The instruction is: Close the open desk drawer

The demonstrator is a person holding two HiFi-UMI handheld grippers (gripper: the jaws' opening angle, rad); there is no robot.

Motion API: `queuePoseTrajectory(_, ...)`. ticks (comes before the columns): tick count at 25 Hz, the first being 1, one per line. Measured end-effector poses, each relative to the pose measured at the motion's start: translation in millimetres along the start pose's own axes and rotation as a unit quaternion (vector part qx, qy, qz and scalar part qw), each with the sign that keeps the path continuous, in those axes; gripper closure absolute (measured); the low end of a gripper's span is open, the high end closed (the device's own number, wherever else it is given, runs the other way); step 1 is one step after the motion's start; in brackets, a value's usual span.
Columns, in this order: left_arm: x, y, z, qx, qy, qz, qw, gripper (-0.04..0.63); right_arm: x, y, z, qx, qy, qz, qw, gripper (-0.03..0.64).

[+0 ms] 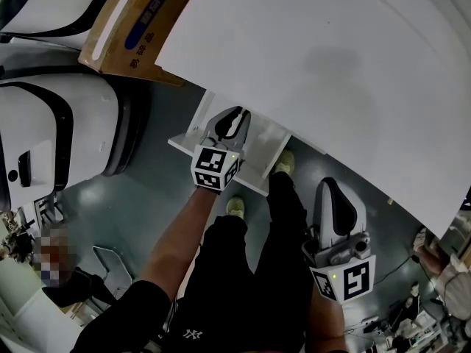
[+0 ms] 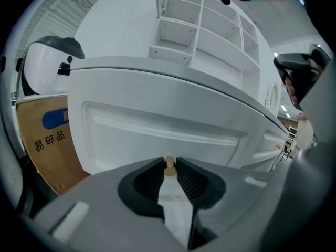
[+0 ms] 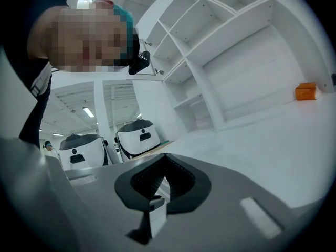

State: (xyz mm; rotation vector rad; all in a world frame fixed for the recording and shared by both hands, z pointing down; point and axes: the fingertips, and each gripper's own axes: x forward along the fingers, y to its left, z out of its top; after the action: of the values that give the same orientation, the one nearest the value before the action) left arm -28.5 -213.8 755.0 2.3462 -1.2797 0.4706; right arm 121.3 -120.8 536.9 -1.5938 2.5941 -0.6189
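Note:
The white desk (image 1: 331, 72) fills the upper right of the head view. Its drawer (image 1: 263, 150) juts out from under the desk's near edge. My left gripper (image 1: 230, 125) is at the drawer's front and is shut on a small brass knob (image 2: 169, 167) in the middle of the white front panel (image 2: 163, 127). My right gripper (image 1: 333, 191) hangs lower right, beside the person's leg and apart from the drawer. Its jaws are shut with nothing between them (image 3: 164, 176), and it looks across the desk top.
A brown cardboard box (image 1: 125, 28) leans at the desk's left end. White rounded machines (image 1: 44, 131) stand on the floor to the left. A white shelf unit (image 2: 199, 25) rises at the desk's back, with a small orange thing (image 3: 306, 91) near it. The person's shoes (image 1: 284, 161) are below the drawer.

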Motion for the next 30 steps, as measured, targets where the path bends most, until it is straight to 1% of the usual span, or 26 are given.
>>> queuePoseTrajectory(3, 1.5, -0.4, 1.5, 0.006, 0.0, 0.001, 1.0, 0.518, 2.3, -2.4, -0.4, 0.002, 0.001, 0.0, 1.0, 0.594)
queuePoseTrajectory(8, 11.1, 0.2, 8.1, -0.004, -0.003, 0.002, 1.0, 0.514, 5.5, -5.4, 0.1, 0.003, 0.002, -0.001, 1.0, 0.594)
queuePoseTrajectory(15, 10.9, -0.6, 8.8, -0.007, -0.014, -0.014, 0.9998, 0.506, 10.4, -6.2, 1.3, 0.006, 0.005, 0.0, 1.0, 0.594)
queuePoseTrajectory(17, 6.9, 0.1, 8.8, -0.013, -0.013, -0.014, 0.9997, 0.491, 12.0, -3.2, 1.7, 0.008, 0.008, 0.002, 1.0, 0.594)
queuePoseTrajectory(22, -21.1, -1.9, 12.5, -0.029, 0.004, -0.009, 0.9995, 0.489, 11.3, 6.9, 6.6, 0.005, 0.017, 0.003, 1.0, 0.594)
queuePoseTrajectory(25, -42.4, -12.6, 30.6, -0.03, -0.002, -0.021, 0.9993, 0.516, 10.8, 12.3, 9.0, -0.004, 0.025, -0.001, 1.0, 0.594)
queuePoseTrajectory(26, -49.6, -17.7, 39.4, -0.027, -0.007, -0.03, 0.9992, 0.525, 10.8, 13.9, 9.9, -0.006, 0.027, -0.003, 1.0, 0.594)
queuePoseTrajectory(29, -72.7, -36.8, 71.2, -0.01, -0.025, -0.056, 0.9981, 0.588, 9.0, 18.0, 14.0, -0.007, 0.034, -0.01, 0.999, 0.594)
queuePoseTrajectory(30, -80.4, -43.6, 81.9, -0.006, -0.031, -0.063, 0.9975, 0.595, 8.0, 20.2, 16.8, -0.008, 0.035, -0.011, 0.999, 0.594)
